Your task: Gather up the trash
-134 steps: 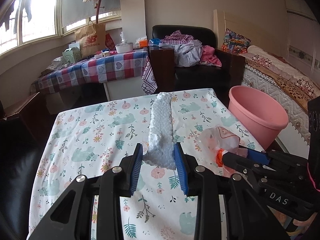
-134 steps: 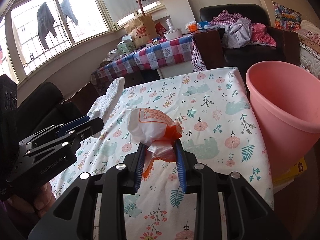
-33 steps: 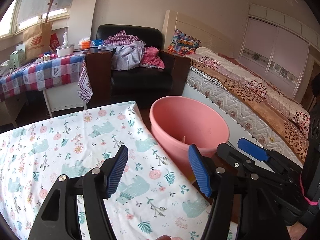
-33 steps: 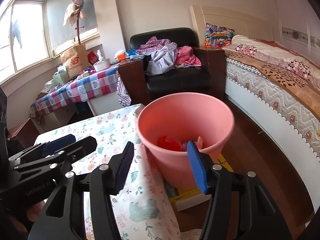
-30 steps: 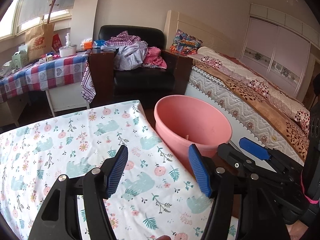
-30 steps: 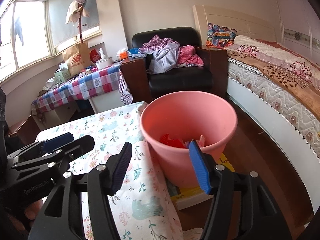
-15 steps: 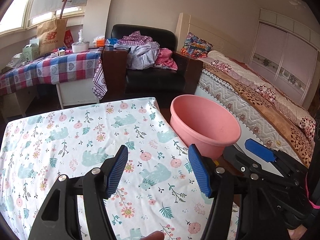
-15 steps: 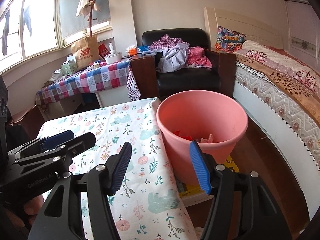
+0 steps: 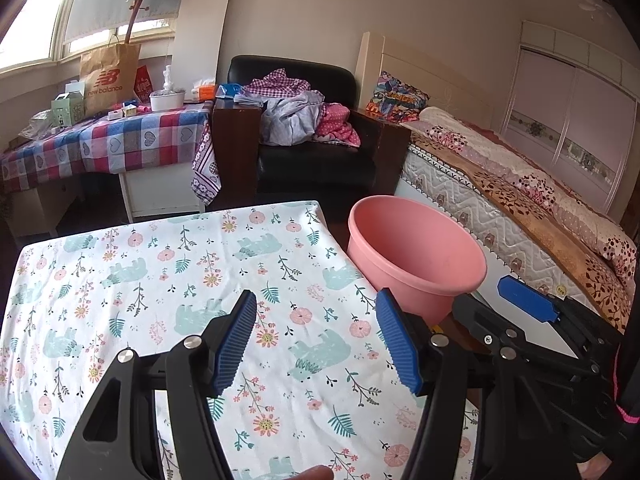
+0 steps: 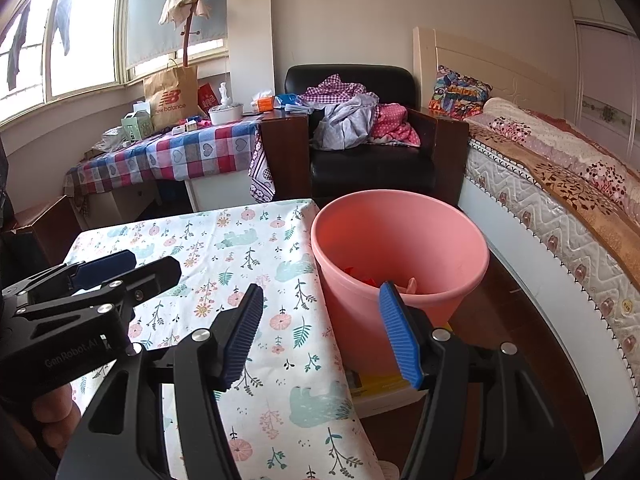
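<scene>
Red and pale trash [image 10: 362, 276] lies inside a pink bucket [image 10: 460, 248] on the floor just beside the counter [image 9: 160, 264]. Both the left tongs [image 9: 316, 336] and right tongs [image 10: 320, 328] are spread wide, holding nothing, above the flowered cloth [image 10: 256, 248].

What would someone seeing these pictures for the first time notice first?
Probably the pink bucket, standing on the floor between the table's right edge and the bed, with trash in its bottom. Next, the floral tablecloth, with nothing lying on it. Both grippers, left and right, hang open and empty in front.
</scene>
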Demonstrator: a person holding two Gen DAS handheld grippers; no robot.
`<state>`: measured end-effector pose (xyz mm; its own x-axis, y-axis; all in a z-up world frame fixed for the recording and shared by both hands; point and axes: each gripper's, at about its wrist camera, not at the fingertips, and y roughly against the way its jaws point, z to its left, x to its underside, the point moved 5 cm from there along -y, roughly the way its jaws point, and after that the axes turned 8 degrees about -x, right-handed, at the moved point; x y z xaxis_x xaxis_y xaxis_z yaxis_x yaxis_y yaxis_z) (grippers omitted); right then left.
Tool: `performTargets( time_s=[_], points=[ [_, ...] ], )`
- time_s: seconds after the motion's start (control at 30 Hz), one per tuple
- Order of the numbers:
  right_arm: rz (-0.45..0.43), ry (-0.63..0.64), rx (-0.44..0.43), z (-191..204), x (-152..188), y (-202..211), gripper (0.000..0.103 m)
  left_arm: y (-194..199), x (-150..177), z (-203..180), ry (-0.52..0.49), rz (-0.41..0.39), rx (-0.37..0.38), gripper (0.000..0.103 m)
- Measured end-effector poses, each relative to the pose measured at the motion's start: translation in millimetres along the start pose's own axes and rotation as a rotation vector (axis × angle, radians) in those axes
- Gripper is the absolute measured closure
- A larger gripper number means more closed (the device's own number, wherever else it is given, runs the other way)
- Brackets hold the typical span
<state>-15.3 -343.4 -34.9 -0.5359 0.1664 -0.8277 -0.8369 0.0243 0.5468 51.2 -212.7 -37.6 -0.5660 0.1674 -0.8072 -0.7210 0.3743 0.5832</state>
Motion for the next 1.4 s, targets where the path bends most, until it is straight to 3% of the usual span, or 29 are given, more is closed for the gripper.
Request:
performTargets(
  time_s=[1.4],
  points=[
    [0.015, -0.032, -0.006, -0.9, -3.1, -5.8, 0.042, -4.4, 2.0, 3.5, 0.011, 0.000, -0.024, 0.049]
  ],
)
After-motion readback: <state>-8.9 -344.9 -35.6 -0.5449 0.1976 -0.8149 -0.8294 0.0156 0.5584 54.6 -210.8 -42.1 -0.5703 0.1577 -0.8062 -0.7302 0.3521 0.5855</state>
